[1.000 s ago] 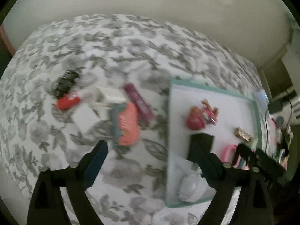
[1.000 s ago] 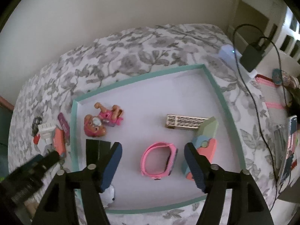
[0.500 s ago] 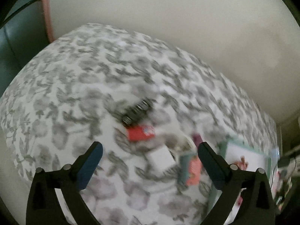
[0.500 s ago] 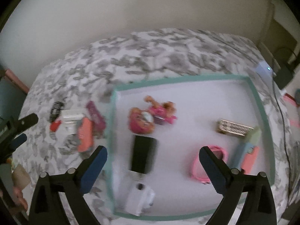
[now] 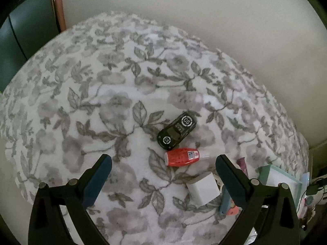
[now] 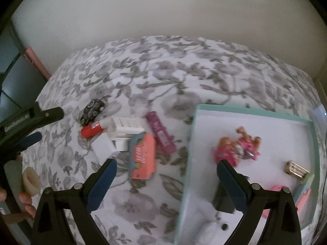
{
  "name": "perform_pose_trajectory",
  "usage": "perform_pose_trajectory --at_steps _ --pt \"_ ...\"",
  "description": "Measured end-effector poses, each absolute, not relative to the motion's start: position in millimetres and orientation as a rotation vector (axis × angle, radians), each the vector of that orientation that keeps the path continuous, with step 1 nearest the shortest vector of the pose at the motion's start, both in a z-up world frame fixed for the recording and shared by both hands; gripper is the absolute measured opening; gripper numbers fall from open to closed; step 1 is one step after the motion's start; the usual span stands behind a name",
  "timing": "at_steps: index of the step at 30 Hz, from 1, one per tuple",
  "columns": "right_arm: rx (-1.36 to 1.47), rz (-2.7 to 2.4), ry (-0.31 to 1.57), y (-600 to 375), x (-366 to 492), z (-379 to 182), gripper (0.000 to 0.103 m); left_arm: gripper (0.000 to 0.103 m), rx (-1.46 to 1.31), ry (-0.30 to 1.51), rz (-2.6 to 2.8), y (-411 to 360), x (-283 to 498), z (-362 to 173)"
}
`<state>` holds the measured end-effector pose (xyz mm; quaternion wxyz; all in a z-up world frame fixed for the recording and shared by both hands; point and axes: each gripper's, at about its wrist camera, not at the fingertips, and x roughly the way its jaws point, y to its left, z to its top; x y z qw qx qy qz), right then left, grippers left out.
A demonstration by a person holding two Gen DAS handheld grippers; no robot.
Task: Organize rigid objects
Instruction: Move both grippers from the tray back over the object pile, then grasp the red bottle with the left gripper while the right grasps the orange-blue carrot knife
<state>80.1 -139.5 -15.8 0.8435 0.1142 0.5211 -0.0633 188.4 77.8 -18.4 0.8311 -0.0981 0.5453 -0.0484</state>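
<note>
Both grippers, left and right, hover with fingers spread, empty.

A bed fills the middle of both views, covered by a white spread printed with grey flowers and leaves. Behind it, across the top of each frame, runs a plain cream wall, evenly and dimly lit. At the upper left of the left view stands a dark teal panel with a pinkish upright strip beside it. At the far right edge, a dark cable lies past the bed.
</note>
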Motion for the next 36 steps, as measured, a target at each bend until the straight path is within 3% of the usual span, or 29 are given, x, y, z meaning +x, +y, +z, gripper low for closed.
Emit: perform_pose_trajectory --at_steps 3,6,13,15,26,29,31,32,36 --pt "0.227 -0.116 1.123 -128 92 -26 0.096 0.101 -0.207 1.2 -0.117 73 198 -30" --pt "0.206 -0.107 1.15 -120 101 -38 0.085 0.101 -0.208 1.246 -0.127 64 207 -44" --pt "0.193 -0.098 1.199 -113 118 -59 0.084 0.101 -0.19 1.298 -0.15 41 219 -67" --pt "0.187 -0.093 1.208 -112 121 -64 0.079 0.101 -0.189 1.303 -0.152 36 222 -70" --pt "0.141 -0.117 1.255 -112 129 -82 0.074 0.101 -0.115 1.334 -0.136 14 230 -93" --pt "0.126 -0.123 1.254 -111 128 -82 0.072 0.095 -0.106 1.328 -0.127 13 229 -94" --pt "0.115 -0.132 1.255 -108 129 -82 0.069 0.087 -0.1 1.323 -0.123 11 229 -93" --pt "0.11 -0.134 1.255 -107 130 -83 0.068 0.078 -0.09 1.319 -0.121 10 228 -92" --pt "0.103 -0.143 1.255 -103 128 -82 0.052 0.078 -0.1 1.318 -0.127 15 228 -91"
